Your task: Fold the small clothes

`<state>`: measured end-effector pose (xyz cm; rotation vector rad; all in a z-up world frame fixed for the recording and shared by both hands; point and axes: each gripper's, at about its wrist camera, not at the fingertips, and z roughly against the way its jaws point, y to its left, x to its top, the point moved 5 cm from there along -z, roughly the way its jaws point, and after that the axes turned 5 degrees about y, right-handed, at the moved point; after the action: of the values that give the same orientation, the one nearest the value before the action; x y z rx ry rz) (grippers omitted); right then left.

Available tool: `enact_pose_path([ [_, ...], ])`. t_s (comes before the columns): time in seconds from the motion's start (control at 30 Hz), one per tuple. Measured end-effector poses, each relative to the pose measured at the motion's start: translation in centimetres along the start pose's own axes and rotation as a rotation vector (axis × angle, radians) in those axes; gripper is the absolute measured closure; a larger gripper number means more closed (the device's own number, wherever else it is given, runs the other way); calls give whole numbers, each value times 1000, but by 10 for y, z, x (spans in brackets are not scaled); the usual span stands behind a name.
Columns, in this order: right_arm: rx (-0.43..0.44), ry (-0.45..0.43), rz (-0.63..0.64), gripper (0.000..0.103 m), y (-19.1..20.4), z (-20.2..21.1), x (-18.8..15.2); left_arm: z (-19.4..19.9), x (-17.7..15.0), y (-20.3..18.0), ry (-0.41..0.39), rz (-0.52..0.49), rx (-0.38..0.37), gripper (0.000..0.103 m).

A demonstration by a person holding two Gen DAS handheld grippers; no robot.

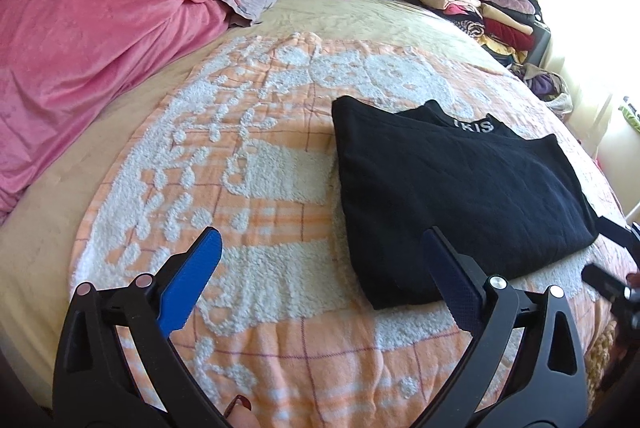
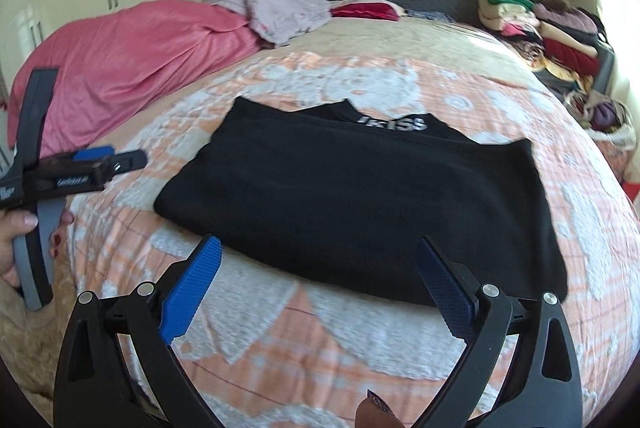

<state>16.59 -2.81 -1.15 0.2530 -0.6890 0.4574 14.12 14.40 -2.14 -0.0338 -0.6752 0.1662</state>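
Black garment (image 2: pixel 360 195) lying folded mid-frame on orange-and-white blanket (image 2: pixel 280 348), left gripper (image 1: pixel 320 264) and right gripper (image 2: pixel 318 268) both spread wide and empty above it; probably between folds, next needing a fresh pinch on an edge.

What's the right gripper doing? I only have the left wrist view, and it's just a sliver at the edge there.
Observer: The right gripper is open and empty, at the shirt's near edge.
Operator: Can you see the shirt's whole right edge?
Observer: Yes, it lies on the blanket with nothing touching it.
Operator: How does my left gripper look from outside?
Observer: The left gripper hovers left of the shirt, clear of it, held by a hand.
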Motion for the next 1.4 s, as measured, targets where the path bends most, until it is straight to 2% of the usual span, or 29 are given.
enact_pose_path([
  [0.3,-3,28,142,6,54,-34,5,-14,24,5,4,-5,30,10],
  [0.53,-68,45,262,6,84,-63,2,-25,37,3,16,-16,37,10],
  [0.77,-148,66,349,6,94,-92,-1,-38,46,0,34,-28,44,10],
  [1.0,-181,67,345,5,92,-116,7,-57,54,0,68,-27,51,10],
  [1.2,-241,35,396,5,98,-131,20,-74,59,0,104,0,33,10],
  [1.27,-264,-2,411,7,100,-131,25,-80,61,1,116,9,22,10],
  [1.3,-276,-40,425,8,101,-128,27,-83,62,0,124,12,19,10],
  [1.37,-248,-71,446,38,104,-124,28,-87,63,-2,132,12,16,10],
  [1.4,-235,-84,448,43,104,-121,27,-89,64,-3,138,7,15,10],
])
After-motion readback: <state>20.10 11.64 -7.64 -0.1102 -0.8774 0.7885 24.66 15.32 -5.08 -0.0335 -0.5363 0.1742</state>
